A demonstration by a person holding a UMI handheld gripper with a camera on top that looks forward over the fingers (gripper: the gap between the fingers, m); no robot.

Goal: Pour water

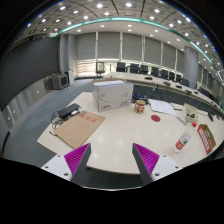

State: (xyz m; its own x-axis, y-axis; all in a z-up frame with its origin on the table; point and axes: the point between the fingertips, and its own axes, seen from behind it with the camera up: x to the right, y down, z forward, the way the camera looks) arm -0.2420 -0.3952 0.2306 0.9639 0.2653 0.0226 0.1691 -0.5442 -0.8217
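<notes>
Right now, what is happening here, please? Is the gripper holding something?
A person holds a gripper above a white table, and it holds nothing: its fingers are open and apart, with only bare table between them. Beyond the fingers lie a brown cardboard sheet, a white box and a small red item. A bottle with a red label stands further off to one side. Pouring has not begun.

Hand-held gripper [110, 160] — dark fingers, magenta pads [77, 157]
</notes>
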